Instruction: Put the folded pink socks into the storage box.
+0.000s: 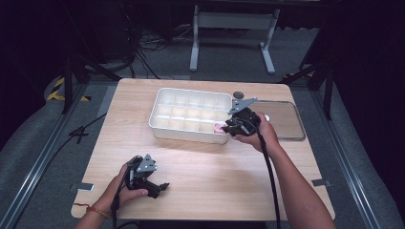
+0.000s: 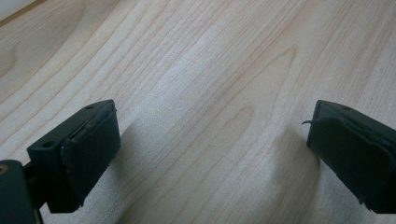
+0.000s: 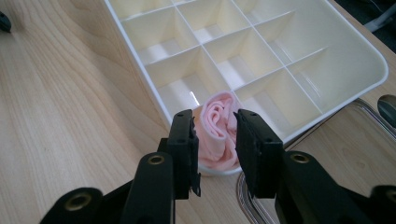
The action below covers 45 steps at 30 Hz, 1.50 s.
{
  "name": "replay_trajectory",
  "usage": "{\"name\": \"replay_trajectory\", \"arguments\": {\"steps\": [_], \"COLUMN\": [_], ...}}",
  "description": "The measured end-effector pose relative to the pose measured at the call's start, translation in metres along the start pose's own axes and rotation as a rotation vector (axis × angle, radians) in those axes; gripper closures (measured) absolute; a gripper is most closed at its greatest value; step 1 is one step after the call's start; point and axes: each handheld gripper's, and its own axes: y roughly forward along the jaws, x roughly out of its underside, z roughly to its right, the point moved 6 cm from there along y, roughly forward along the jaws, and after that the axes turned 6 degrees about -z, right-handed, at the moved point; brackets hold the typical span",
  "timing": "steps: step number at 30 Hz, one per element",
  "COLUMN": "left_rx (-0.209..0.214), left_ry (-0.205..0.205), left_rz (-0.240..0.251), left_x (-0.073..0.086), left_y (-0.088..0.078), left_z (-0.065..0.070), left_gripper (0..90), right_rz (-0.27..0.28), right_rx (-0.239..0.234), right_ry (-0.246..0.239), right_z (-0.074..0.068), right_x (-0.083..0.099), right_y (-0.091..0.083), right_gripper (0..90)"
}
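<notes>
I see a pale pink rolled cloth (image 3: 217, 128), a white divided tray (image 3: 373, 60), black jaws on my right hand-held gripper (image 3: 215, 140), and a light wood-grain tabletop (image 1: 200, 176).

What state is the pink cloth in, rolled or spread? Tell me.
Rolled. The pink cloth shows a spiral of layers at its top and stands in a corner compartment of the white tray, between the right tool's jaws.

The left gripper (image 1: 160, 187) rests low near the tabletop's near edge, jaws wide apart, while the right gripper (image 1: 225, 128), forearm outstretched, holds its jaws slightly parted.
</notes>
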Motion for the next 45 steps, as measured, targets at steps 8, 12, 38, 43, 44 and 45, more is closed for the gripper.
{"name": "replay_trajectory", "arguments": {"steps": [8, 12, 38, 43, 44, 45], "left_rx": [0.0, 0.0, 0.0, 0.0, 0.0, 0.0], "left_ry": [0.0, 0.0, 0.0, 0.0, 0.0, 0.0], "left_rz": [0.0, 0.0, 0.0, 0.0, 0.0, 0.0], "left_x": [0.0, 0.0, 0.0, 0.0, 0.0, 0.0], "left_y": [0.0, 0.0, 0.0, 0.0, 0.0, 0.0], "left_z": [0.0, 0.0, 0.0, 0.0, 0.0, 0.0], "left_gripper": [2.8, 2.8, 2.7, 2.8, 2.7, 2.8], "right_rz": [0.007, 0.013, 0.009, 0.003, -0.005, -0.004], "right_rx": [0.006, 0.01, 0.078, 0.091, 0.092, 0.095], "right_ry": [-0.02, -0.022, -0.012, -0.011, -0.008, -0.012], "right_z": [-0.004, -0.005, -0.005, -0.005, -0.006, -0.006], "right_x": [0.013, 0.019, 0.076, 0.089, 0.092, 0.094], "right_y": [-0.012, -0.015, -0.027, -0.028, -0.028, -0.028], "right_gripper": [62.5, 60.9, 39.0, 37.3, 37.1, 37.1]}}
